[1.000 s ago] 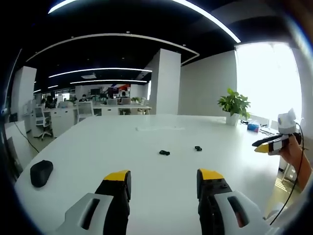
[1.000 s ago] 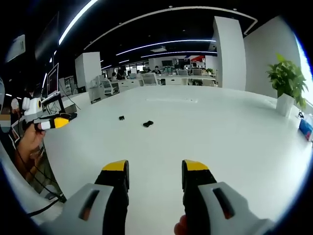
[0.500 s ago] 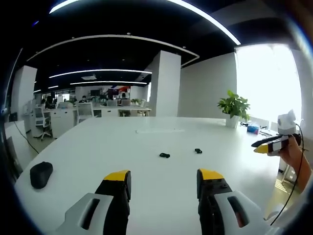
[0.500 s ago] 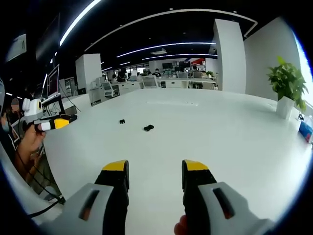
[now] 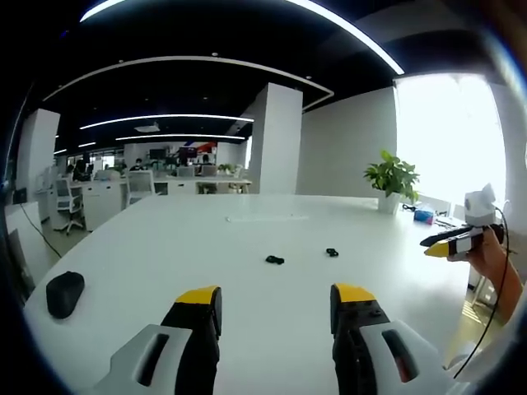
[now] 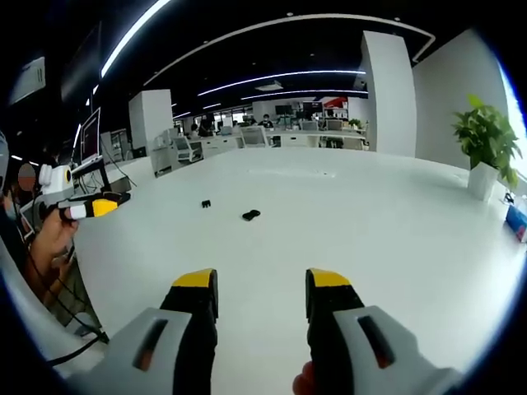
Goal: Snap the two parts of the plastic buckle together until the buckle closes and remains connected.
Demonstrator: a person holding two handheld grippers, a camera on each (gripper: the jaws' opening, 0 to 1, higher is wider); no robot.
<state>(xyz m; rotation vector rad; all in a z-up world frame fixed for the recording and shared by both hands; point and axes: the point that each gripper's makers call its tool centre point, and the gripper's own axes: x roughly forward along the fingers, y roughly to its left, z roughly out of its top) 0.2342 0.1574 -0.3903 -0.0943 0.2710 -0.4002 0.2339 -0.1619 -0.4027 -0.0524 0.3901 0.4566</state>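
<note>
Approaching the separated buckle halves

Both buckle parts lie apart, well ahead; left gripper and right gripper gape empty.

Both views are sharp in the middle and bend strongly toward the edges, so straight lines curve. Long light strips arc across a dark ceiling in the upper part of each frame. In the left gripper view a window at the right is blown out to plain white and washes the wall beside it. The white table reflects the light evenly, with only soft, faint shadows. Far desks look small and slightly hazy.
</note>
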